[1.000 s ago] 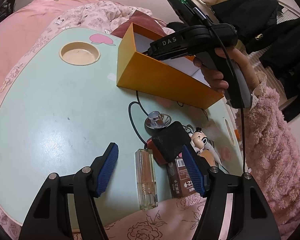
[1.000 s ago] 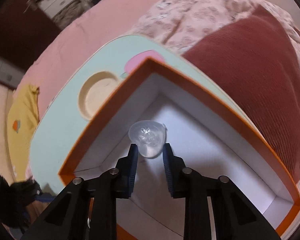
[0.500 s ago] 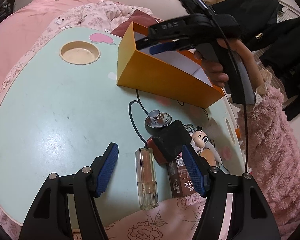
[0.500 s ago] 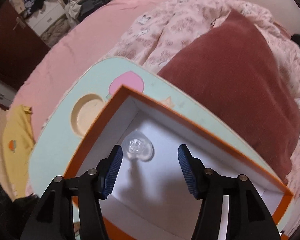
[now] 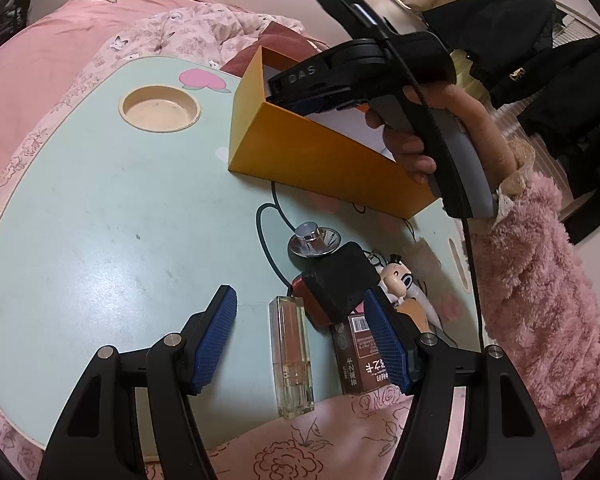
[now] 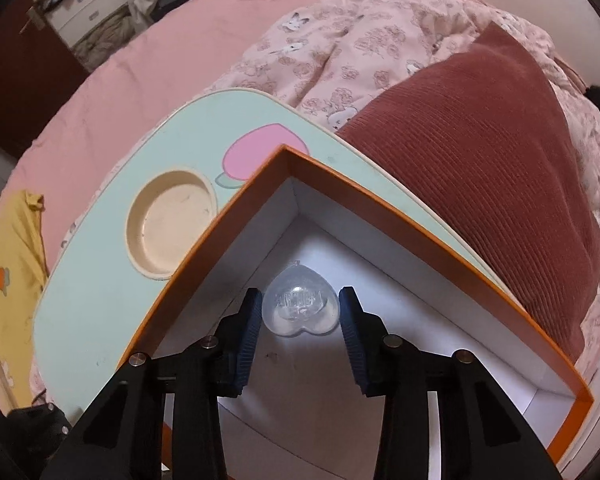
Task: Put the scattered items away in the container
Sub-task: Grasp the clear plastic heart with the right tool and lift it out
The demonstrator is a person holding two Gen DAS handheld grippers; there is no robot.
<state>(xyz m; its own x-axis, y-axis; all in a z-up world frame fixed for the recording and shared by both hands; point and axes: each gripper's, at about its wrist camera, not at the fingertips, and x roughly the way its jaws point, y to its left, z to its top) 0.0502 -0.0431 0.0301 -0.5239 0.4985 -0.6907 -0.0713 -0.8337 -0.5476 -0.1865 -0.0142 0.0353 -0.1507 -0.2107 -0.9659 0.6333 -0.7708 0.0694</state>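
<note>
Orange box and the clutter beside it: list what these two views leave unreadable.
- Orange box floor: left wrist view, hidden by its near wall and the right gripper.
- Clear heart-shaped piece: right wrist view, embossed lettering too small.
- Red item: left wrist view, mostly under the black pad.
- Brown carton: partly behind a left jaw.

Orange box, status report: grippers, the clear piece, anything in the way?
Right gripper open, jaws just closing, straddling clear heart piece on orange box floor. Left gripper open over glass bottle. Nothing blocking.
</note>
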